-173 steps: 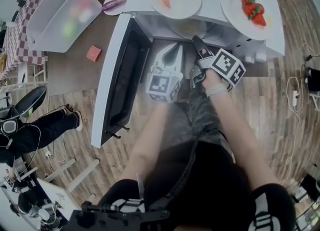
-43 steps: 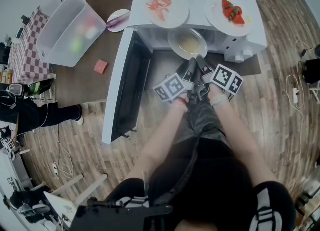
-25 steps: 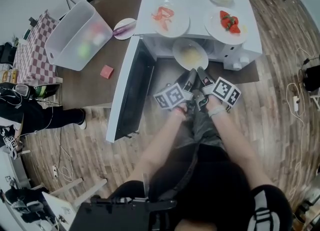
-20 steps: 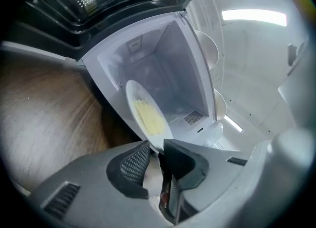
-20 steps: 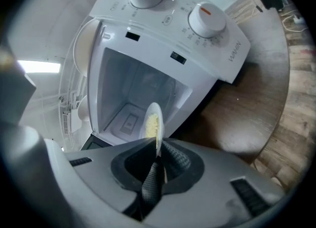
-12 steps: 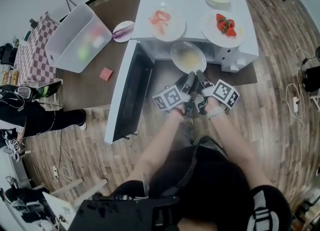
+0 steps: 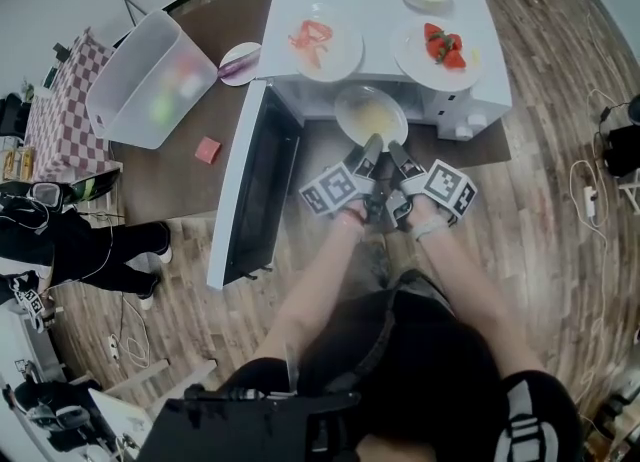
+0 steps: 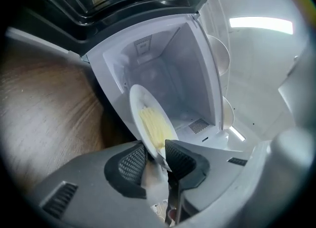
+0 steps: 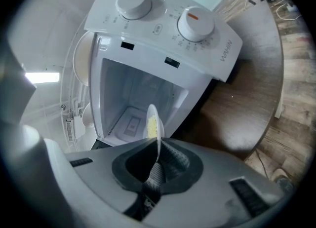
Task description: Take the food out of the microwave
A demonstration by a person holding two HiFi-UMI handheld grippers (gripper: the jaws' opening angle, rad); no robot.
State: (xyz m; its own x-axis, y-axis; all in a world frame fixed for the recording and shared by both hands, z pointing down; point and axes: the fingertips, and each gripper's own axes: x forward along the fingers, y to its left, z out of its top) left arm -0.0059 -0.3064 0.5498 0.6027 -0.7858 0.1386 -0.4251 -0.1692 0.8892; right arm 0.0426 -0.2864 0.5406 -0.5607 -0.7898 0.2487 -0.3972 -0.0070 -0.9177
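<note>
- Round white plate of yellow food point(image 7: 370, 115) sat half out of the open white microwave's point(image 7: 378, 45) near mouth
- Left gripper point(image 8: 154, 155), jaws just opening, loosely straddled the plate's near rim
- Right gripper point(image 9: 158, 160), jaws just closing, pinched that rim

Left tongs point(image 7: 371, 145): jaws apart, just been opening; plate point(image 7: 368, 110) rim sits loose between them.
Right tongs point(image 7: 394, 150): jaws just closed in, pinching the same rim.
Forearms: both reach up from lower centre, tongs side by side at mid-frame.
</note>
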